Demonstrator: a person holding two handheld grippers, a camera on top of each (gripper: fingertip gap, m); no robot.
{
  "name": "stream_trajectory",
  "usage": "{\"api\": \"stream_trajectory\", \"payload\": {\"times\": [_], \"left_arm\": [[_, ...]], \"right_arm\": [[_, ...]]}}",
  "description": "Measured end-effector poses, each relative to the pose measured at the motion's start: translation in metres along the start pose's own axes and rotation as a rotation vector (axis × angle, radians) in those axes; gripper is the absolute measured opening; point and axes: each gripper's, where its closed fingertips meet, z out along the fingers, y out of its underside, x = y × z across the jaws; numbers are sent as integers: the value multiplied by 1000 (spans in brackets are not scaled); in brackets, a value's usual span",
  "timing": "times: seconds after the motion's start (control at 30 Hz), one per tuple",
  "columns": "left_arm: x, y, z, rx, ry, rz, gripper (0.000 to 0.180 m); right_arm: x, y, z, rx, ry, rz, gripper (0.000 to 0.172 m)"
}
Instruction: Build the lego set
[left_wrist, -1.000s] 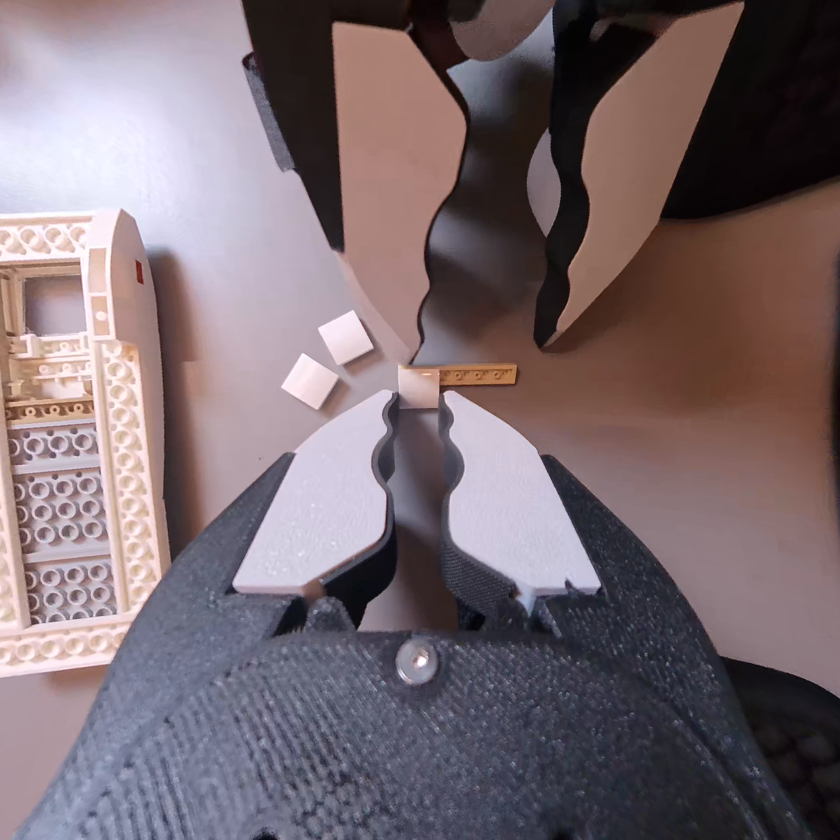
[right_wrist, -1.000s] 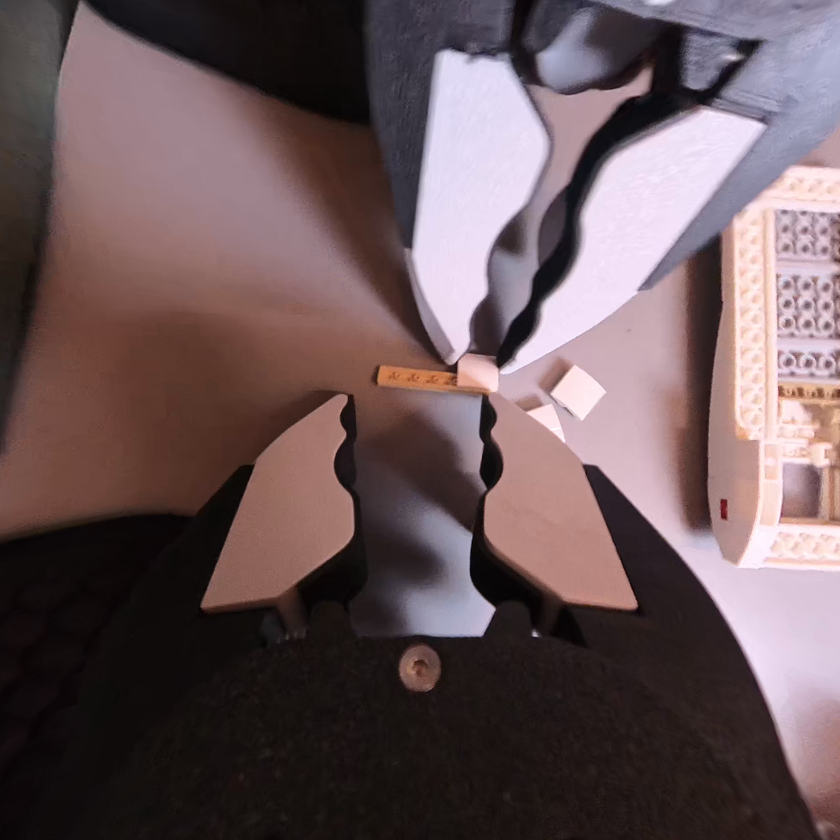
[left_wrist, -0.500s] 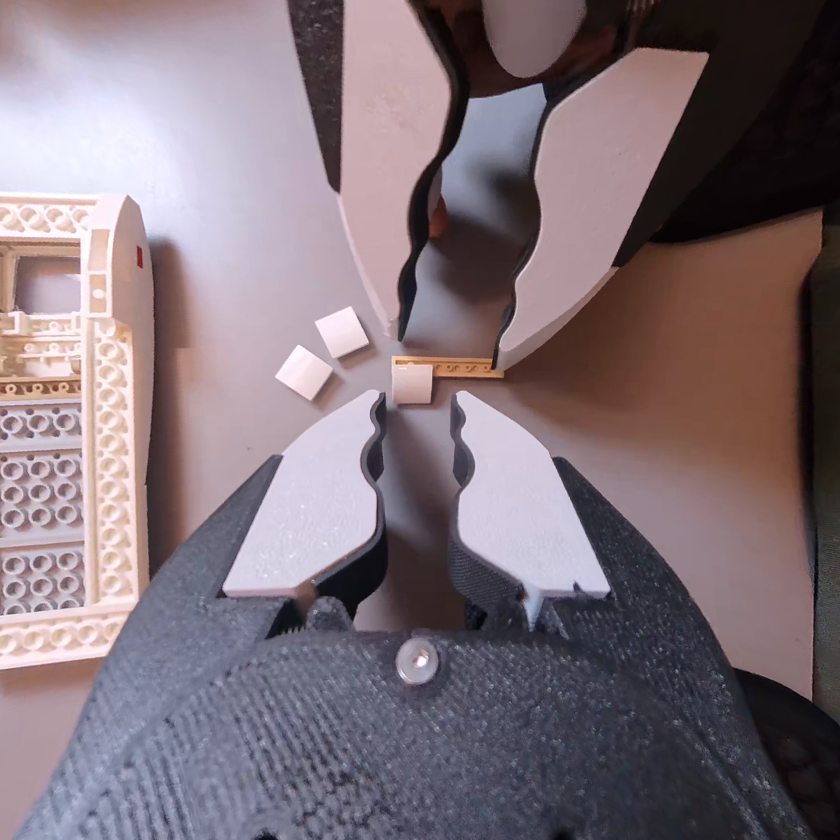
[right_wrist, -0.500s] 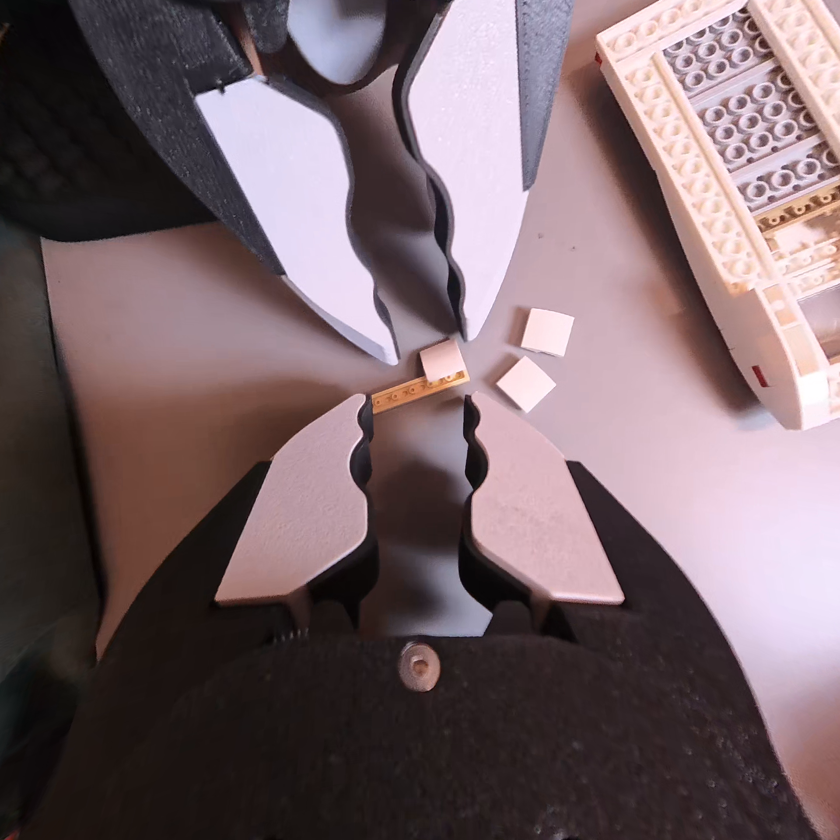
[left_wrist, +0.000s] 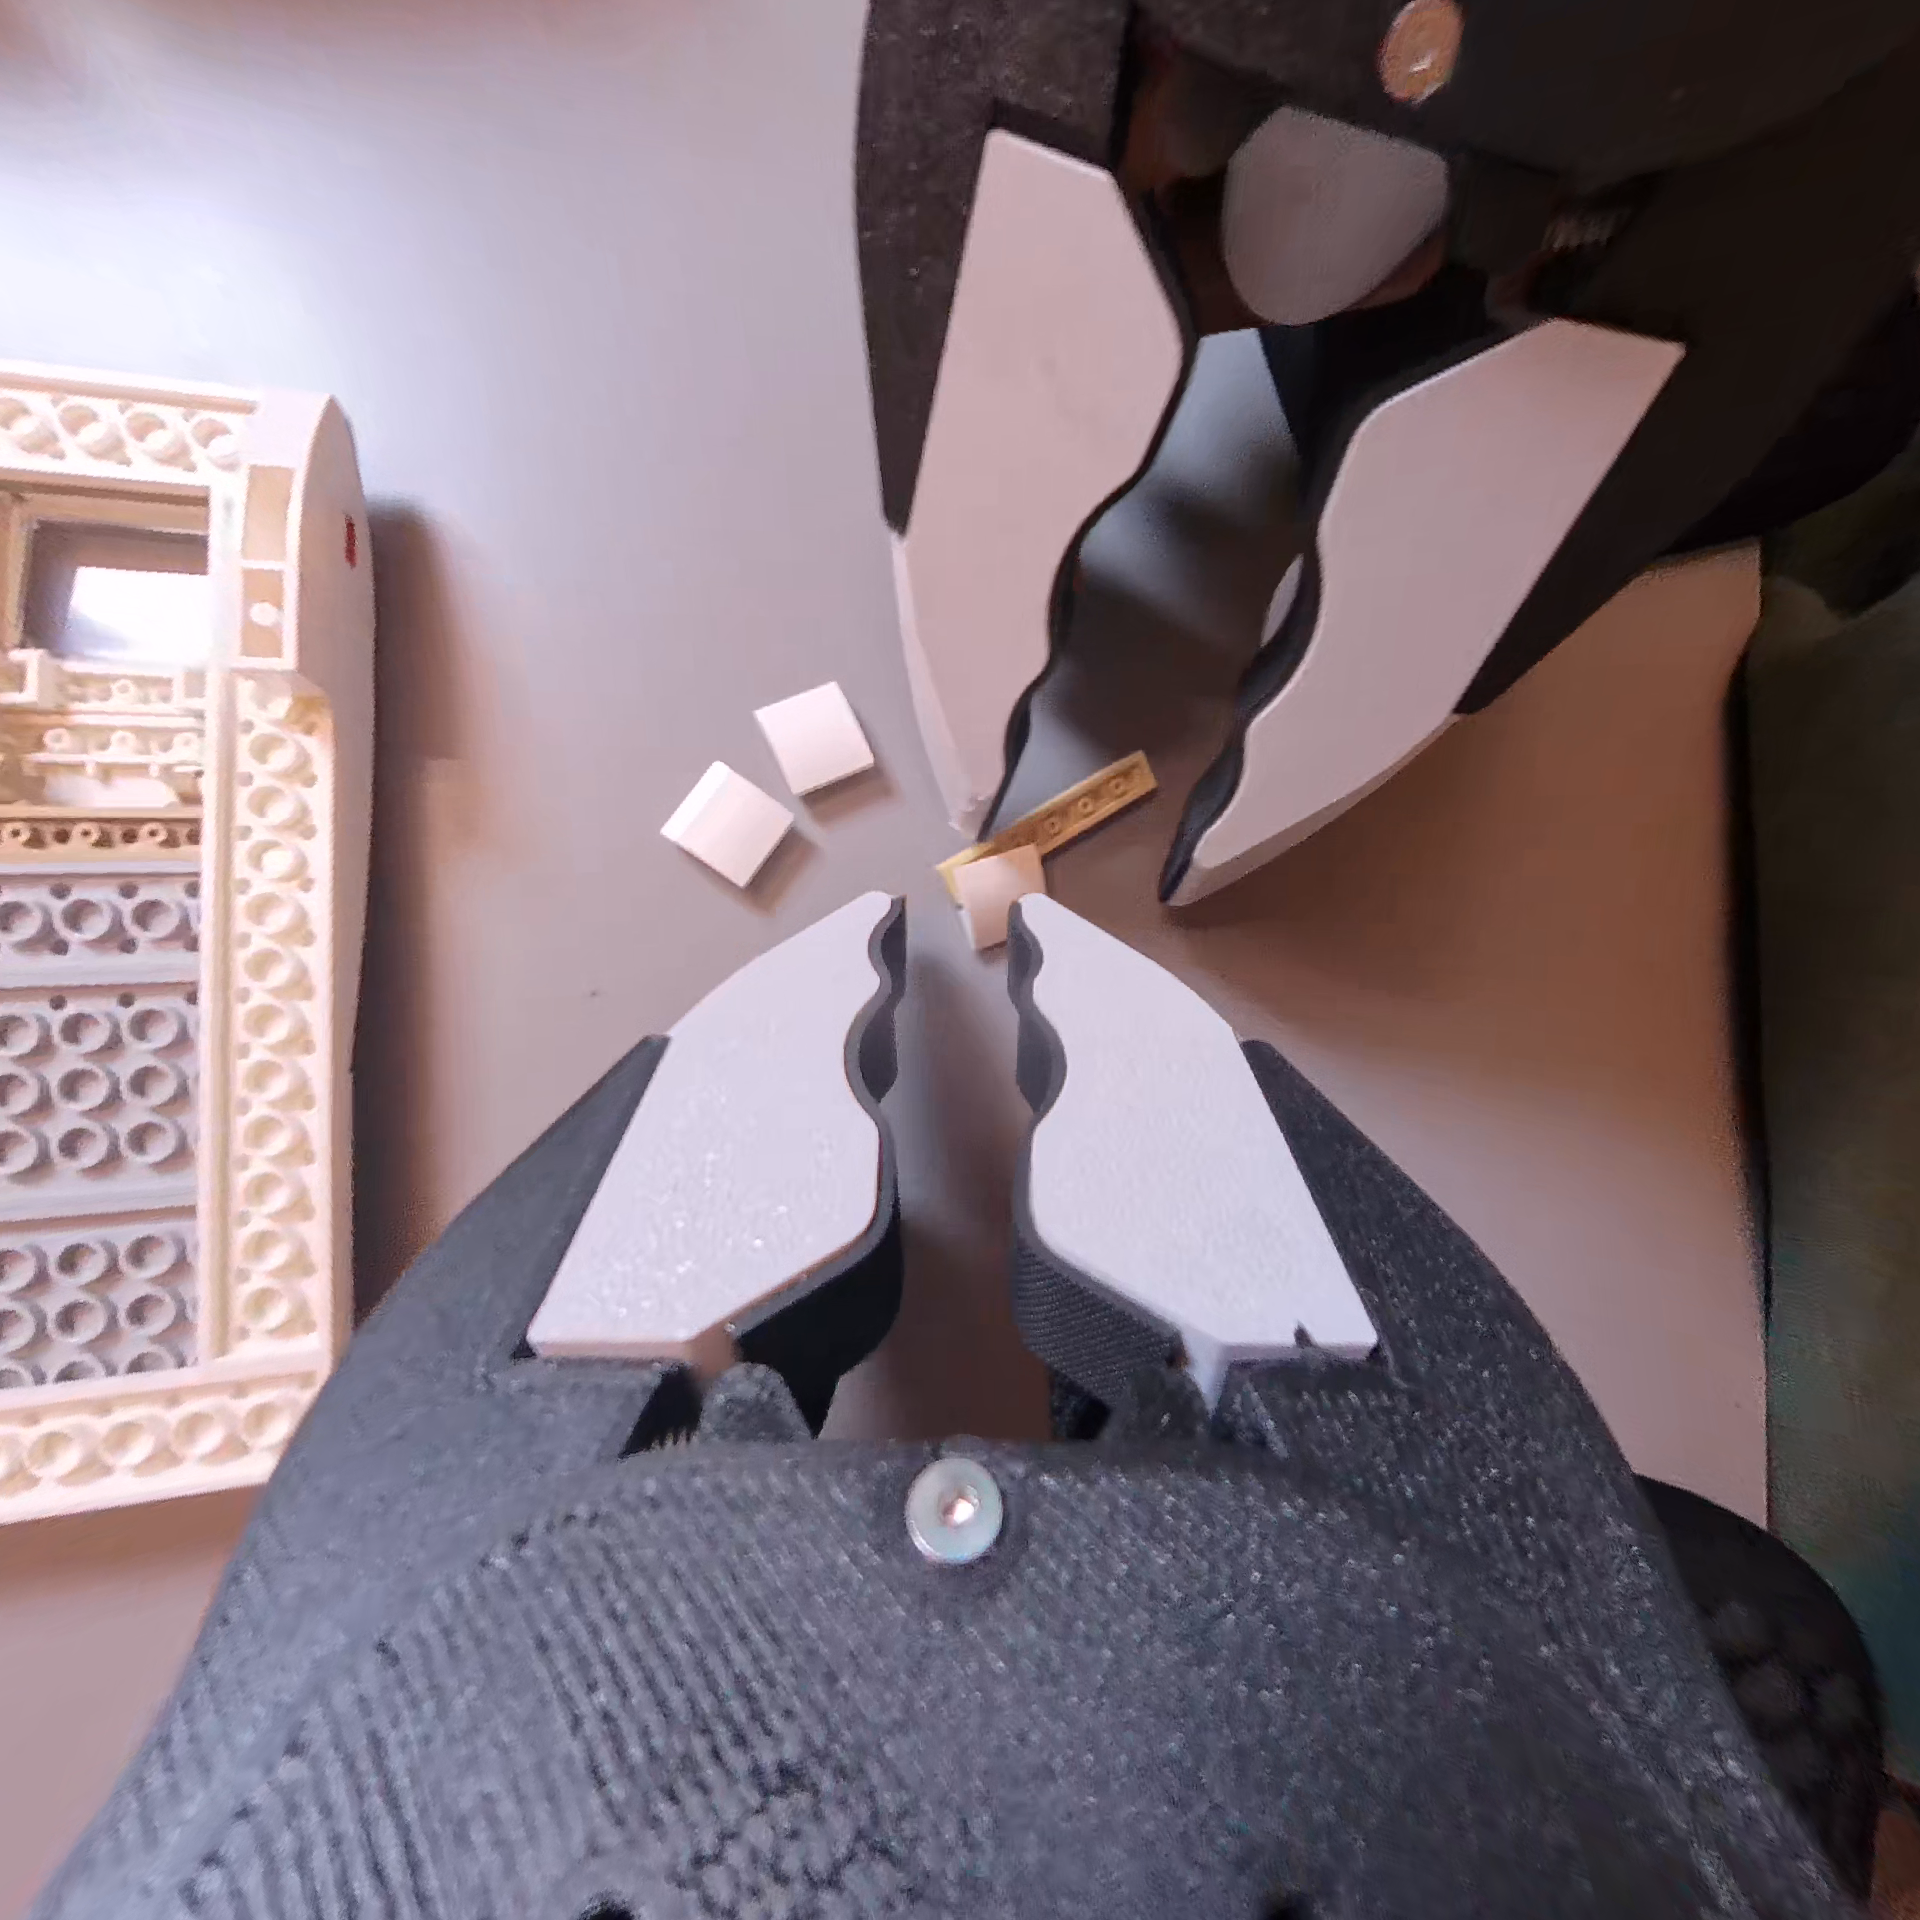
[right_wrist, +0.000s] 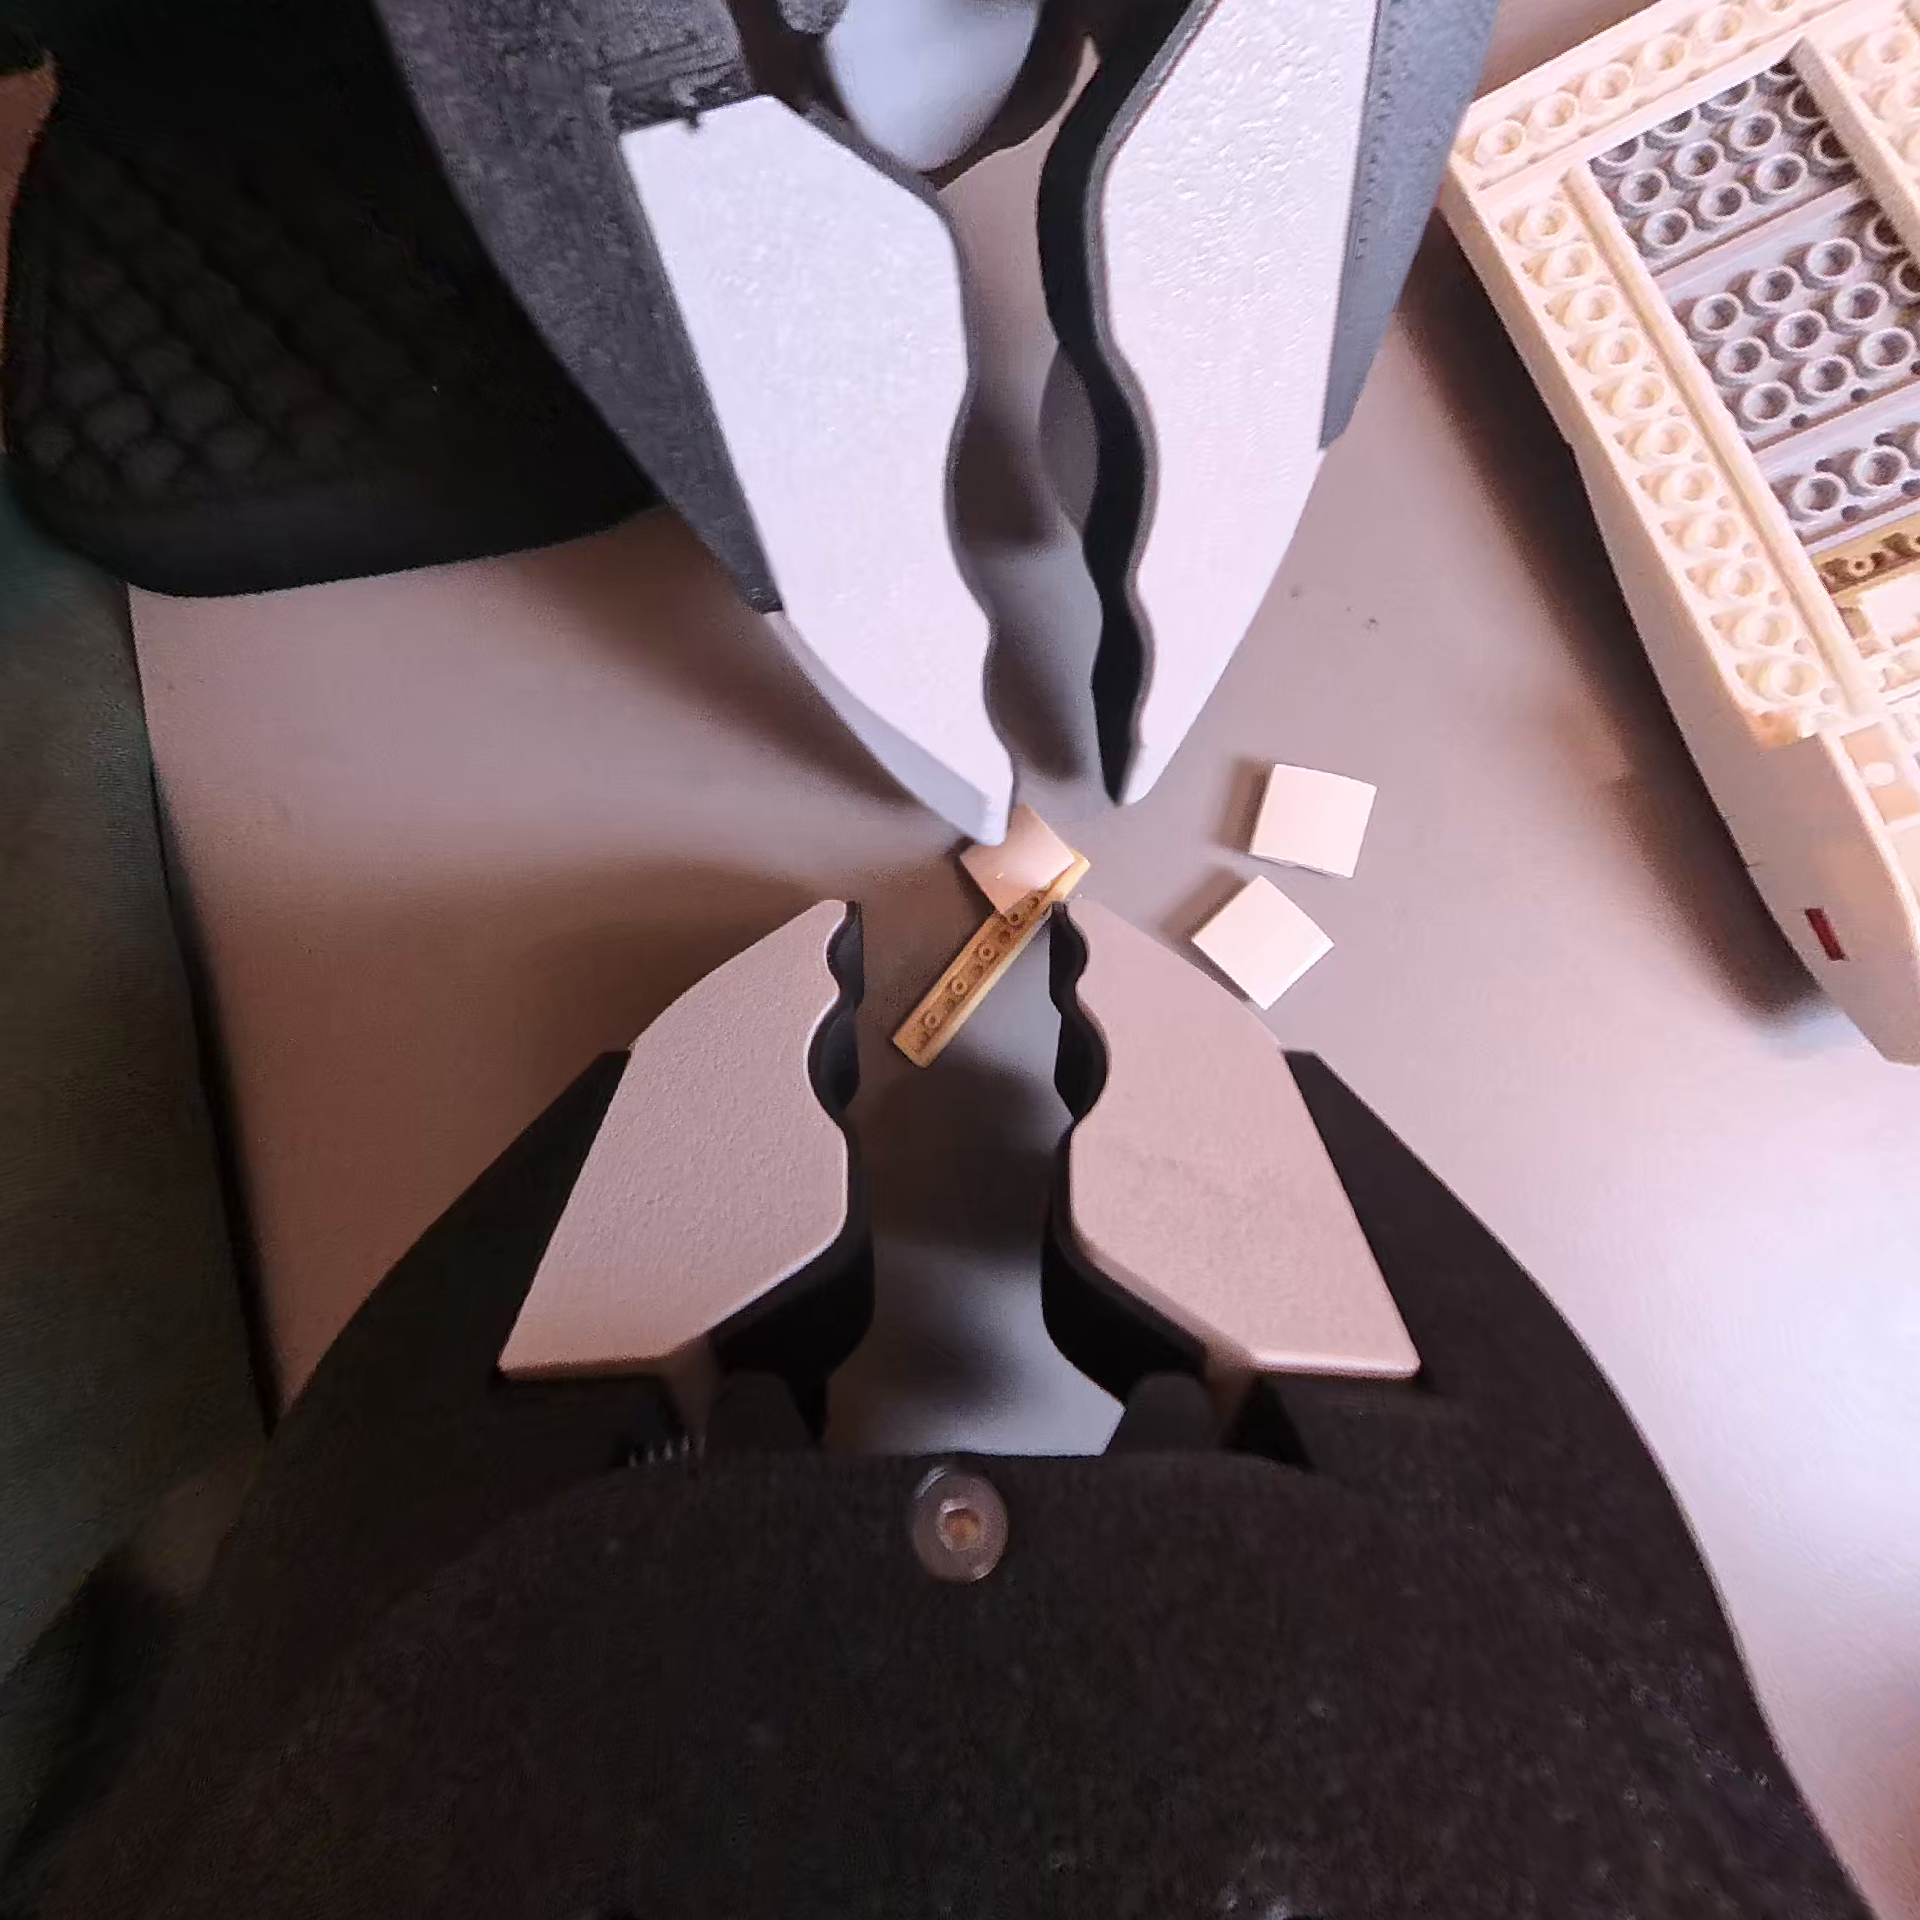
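Tan studded strip (right_wrist: 987, 961) newly skewed

Grey tabletop (left_wrist: 582, 312), warm light patches; dark green fabric (right_wrist: 62, 935) alongside.

The 2 grippers face each other tip to tip, so the table (right_wrist: 436, 727) between them is crowded: the left gripper (left_wrist: 954, 912) and right gripper (right_wrist: 954, 925) close in on a tan strip (right_wrist: 971, 982) with a white tile (right_wrist: 1018, 857) on its end. 2 loose tiles (left_wrist: 769, 784) lie just beside the tips, and the brick model (left_wrist: 156, 935) blocks the far side beyond them. The opposite side is bare up to the table edge.
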Motion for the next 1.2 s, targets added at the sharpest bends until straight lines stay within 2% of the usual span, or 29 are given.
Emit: {"api": "stream_trajectory", "payload": {"times": [0.3, 0.5, 0.7, 0.8, 1.2], "left_arm": [[3, -4, 6, 1, 92, -8, 21], [5, -2, 9, -31, 140, 12, 18], [6, -2, 9, -2, 163, -5, 16], [6, -2, 8, 27, 139, 7, 16], [5, 1, 3, 143, -71, 216, 19]], "right_arm": [[-1, 10, -5, -27, 16, -23, 33], [-3, 9, -2, -32, 32, -75, 31], [-1, 8, -1, -22, 50, -102, 27], [0, 6, -2, -9, 28, -61, 25], [-1, -4, 2, 27, -89, 55, 14]]}}
